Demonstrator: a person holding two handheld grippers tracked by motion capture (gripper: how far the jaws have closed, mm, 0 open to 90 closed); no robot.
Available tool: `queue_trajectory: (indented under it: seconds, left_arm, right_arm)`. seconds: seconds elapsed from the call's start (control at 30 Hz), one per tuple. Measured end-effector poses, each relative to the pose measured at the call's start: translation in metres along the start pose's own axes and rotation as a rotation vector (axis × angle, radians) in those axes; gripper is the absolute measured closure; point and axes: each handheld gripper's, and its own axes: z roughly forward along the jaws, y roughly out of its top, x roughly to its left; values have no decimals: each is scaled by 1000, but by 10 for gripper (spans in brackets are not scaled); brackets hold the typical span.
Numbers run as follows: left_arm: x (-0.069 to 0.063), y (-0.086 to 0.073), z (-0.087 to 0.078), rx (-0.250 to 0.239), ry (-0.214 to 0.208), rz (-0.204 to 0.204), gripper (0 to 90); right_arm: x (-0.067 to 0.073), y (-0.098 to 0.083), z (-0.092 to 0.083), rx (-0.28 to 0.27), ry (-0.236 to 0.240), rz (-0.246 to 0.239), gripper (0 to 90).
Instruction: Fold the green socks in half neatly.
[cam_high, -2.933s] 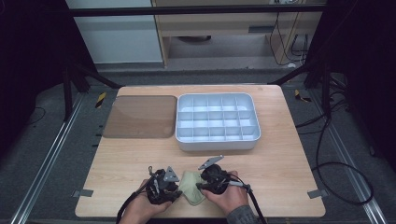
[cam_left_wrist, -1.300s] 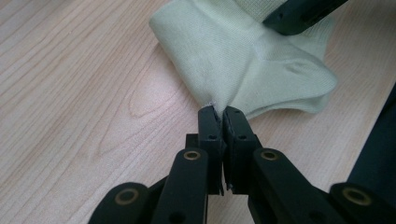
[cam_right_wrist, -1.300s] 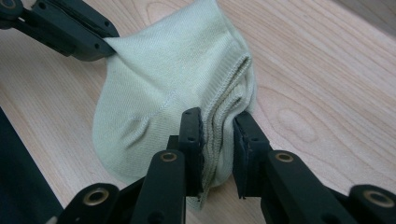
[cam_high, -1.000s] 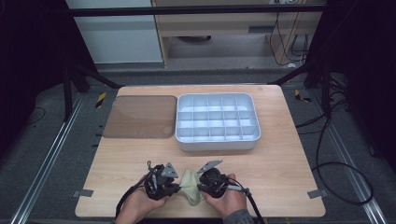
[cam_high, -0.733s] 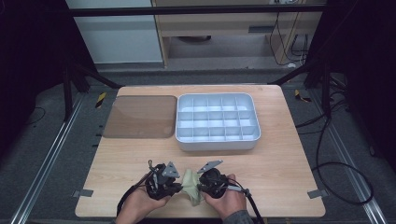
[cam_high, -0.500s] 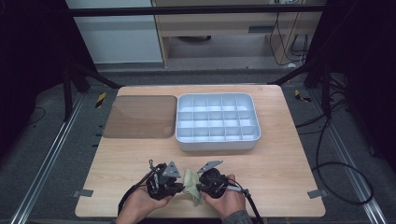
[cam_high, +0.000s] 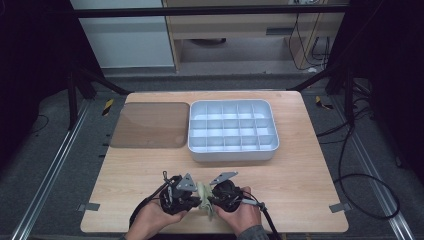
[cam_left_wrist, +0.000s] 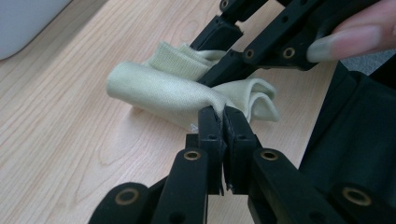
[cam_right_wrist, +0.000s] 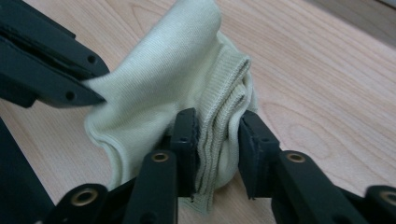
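A pale yellow-green knitted cloth (cam_high: 205, 194) lies bunched near the table's front edge, between my two grippers. My left gripper (cam_high: 198, 196) is shut on a fold of the cloth (cam_left_wrist: 159, 88), its jaws (cam_left_wrist: 223, 113) pinched tight together. My right gripper (cam_high: 212, 199) faces it from the right. The ribbed, folded edge of the cloth (cam_right_wrist: 219, 140) fills the gap between the right gripper's jaws (cam_right_wrist: 217, 120). Those jaws have just been opening, and both pads still touch the cloth. In the right gripper view the left gripper's jaws (cam_right_wrist: 91, 91) hold the cloth's far corner.
A white compartment tray (cam_high: 231, 155) stands at the middle back of the wooden table (cam_high: 310, 190). A brown translucent flat panel (cam_high: 150, 125) lies to its left. A person's hands come in at the front edge, where the cables trail off.
The two grippers have stayed close together at the front edge. The cloth, flatter and wider about three seconds ago, now stands bunched up between them.
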Motion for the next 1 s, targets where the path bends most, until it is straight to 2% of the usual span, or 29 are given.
queue_trajectory:
  seconds: [0.27,0.37,0.6,0.7,0.8,1.0]
  left_arm:
    - [3,-2,-2,5,21,1,869]
    - [4,-2,-3,10,27,2,869]
    - [6,-3,-3,9,30,1,868]
    - [6,-3,-4,13,27,3,868]
    - [6,-3,-5,15,26,7,868]
    - [5,1,-6,4,10,19,868]
  right_arm:
    - [-3,0,-9,-11,3,13,610]
    - [-4,0,-12,-18,6,14,609]
    - [-2,-5,-20,-10,27,8,658]
    - [-3,-7,-18,-1,35,10,692]
    - [-3,-7,-14,8,59,11,783]
    - [-2,-6,-10,0,69,16,833]
